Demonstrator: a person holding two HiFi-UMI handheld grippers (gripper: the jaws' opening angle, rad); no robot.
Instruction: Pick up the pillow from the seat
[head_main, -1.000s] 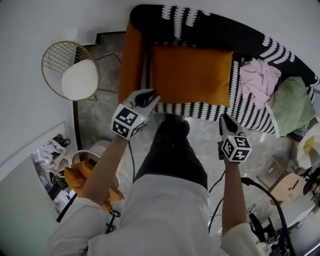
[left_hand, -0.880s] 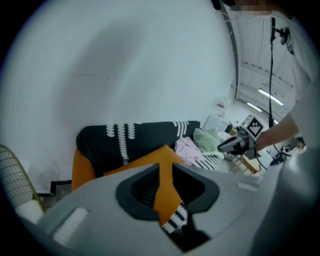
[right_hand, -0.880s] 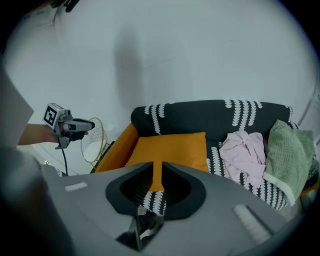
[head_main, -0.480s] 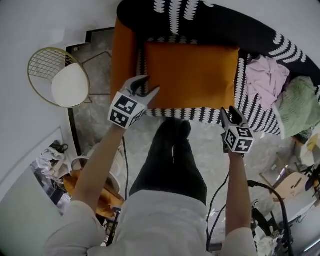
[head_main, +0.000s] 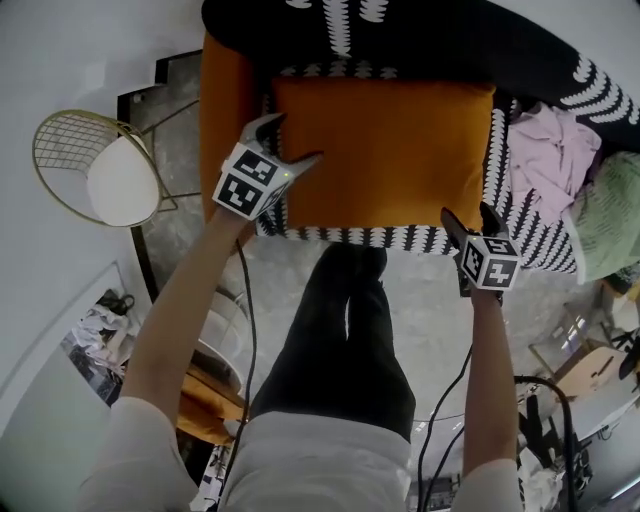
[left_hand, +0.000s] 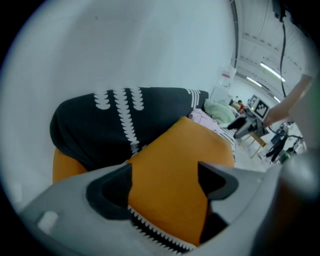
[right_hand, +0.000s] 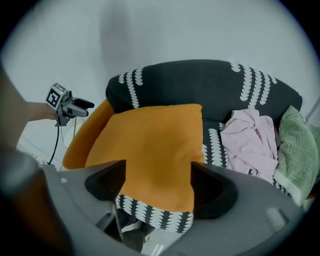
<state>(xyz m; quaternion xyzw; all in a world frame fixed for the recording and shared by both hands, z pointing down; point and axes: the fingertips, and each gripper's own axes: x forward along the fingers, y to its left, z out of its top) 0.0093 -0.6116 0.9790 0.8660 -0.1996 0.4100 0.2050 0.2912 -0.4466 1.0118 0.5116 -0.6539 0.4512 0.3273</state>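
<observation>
A large orange pillow (head_main: 385, 150) lies flat on the black-and-white patterned seat (head_main: 350, 236) of a dark sofa (head_main: 430, 45). My left gripper (head_main: 290, 140) hovers at the pillow's left front corner, its jaws opening, and nothing is pressed between the pads. In the left gripper view the pillow (left_hand: 180, 160) shows between and beyond the left gripper's (left_hand: 162, 185) jaws. My right gripper (head_main: 468, 215) stands just off the pillow's right front corner, its jaws opening too. The right gripper (right_hand: 157, 182) frames the pillow (right_hand: 155, 140) without touching it.
An orange armrest (head_main: 220, 110) borders the seat on the left. Pink cloth (head_main: 558, 150) and green cloth (head_main: 612, 215) lie on the sofa's right half. A gold wire chair (head_main: 100, 175) stands at the left. The person's dark trouser legs (head_main: 340, 330) and cables (head_main: 450, 400) are below.
Both grippers have moved forward to the pillow's front corners. Their jaws, nearly shut earlier, now stand apart.
</observation>
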